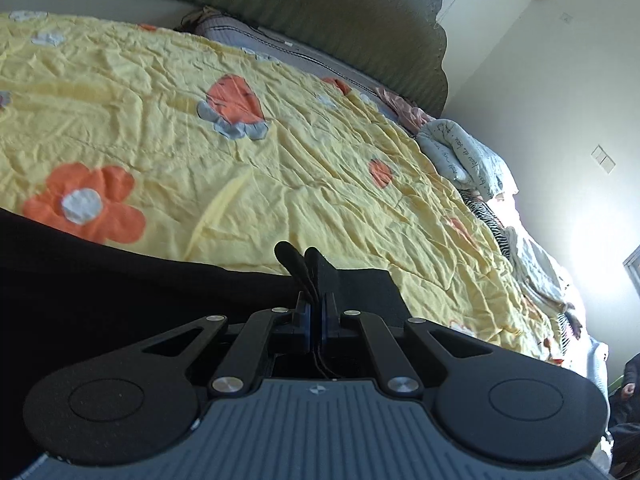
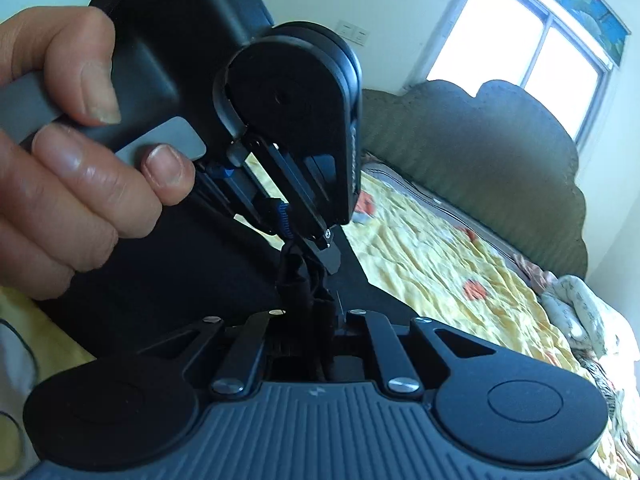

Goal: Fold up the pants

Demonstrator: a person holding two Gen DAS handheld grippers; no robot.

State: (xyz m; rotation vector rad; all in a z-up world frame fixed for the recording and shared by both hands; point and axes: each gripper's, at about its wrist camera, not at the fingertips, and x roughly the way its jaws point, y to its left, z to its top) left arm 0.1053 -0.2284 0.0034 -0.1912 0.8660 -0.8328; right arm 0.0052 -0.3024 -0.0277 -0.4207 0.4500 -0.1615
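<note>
Both tools pinching pants over bed.
I'm clamping left tool [image 1: 308,276] and right tool [image 2: 316,300] on pants [image 1: 100,280] edge; soft, limp fabric, sagging onto bed [image 1: 280,140].

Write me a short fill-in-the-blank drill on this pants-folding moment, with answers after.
1. Both grippers are shut on the ____ pants.
2. The bedspread is yellow with ____ flowers.
3. In the right wrist view, the left gripper is held by a bare ____.
4. The headboard is ____.

Answers: black; orange; hand; green
</note>
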